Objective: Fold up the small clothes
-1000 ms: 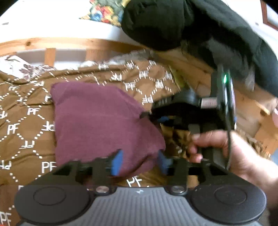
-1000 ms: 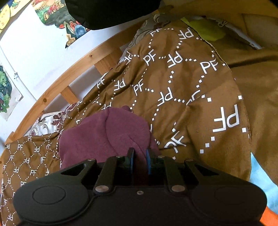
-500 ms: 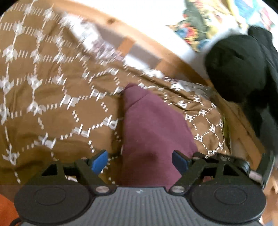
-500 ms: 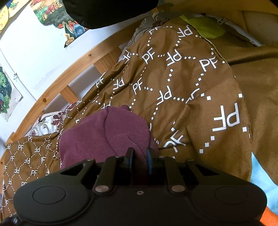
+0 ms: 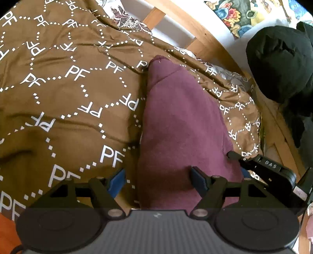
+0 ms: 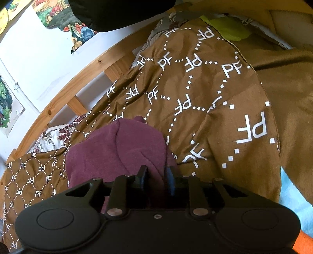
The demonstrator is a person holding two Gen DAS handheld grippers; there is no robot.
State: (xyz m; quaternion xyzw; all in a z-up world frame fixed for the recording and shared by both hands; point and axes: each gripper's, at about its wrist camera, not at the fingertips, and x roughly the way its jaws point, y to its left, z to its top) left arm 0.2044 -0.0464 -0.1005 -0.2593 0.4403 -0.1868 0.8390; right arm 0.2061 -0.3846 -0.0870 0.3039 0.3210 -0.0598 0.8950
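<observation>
A maroon garment (image 5: pixel 180 125) lies folded on the brown PF-patterned blanket (image 5: pixel 64 101). My left gripper (image 5: pixel 158 180) is open, its blue pads spread over the garment's near left edge. The right gripper (image 5: pixel 262 170) shows at the garment's right corner in the left wrist view. In the right wrist view my right gripper (image 6: pixel 156 175) is shut on the near edge of the maroon garment (image 6: pixel 117 150), with cloth pinched between the fingers.
A wooden bed rail (image 6: pixel 64 95) runs behind the blanket, with a white wall and colourful posters (image 5: pixel 234 17) beyond. Black clothing (image 5: pixel 279 62) hangs at the right. A yellow-green item (image 6: pixel 225 27) lies at the blanket's far edge. Light blue fabric (image 6: pixel 293 197) lies at right.
My left gripper has opened wide and swung left around the garment, now viewing it lengthwise. The right gripper has stayed shut on the garment's edge, barely moving.
</observation>
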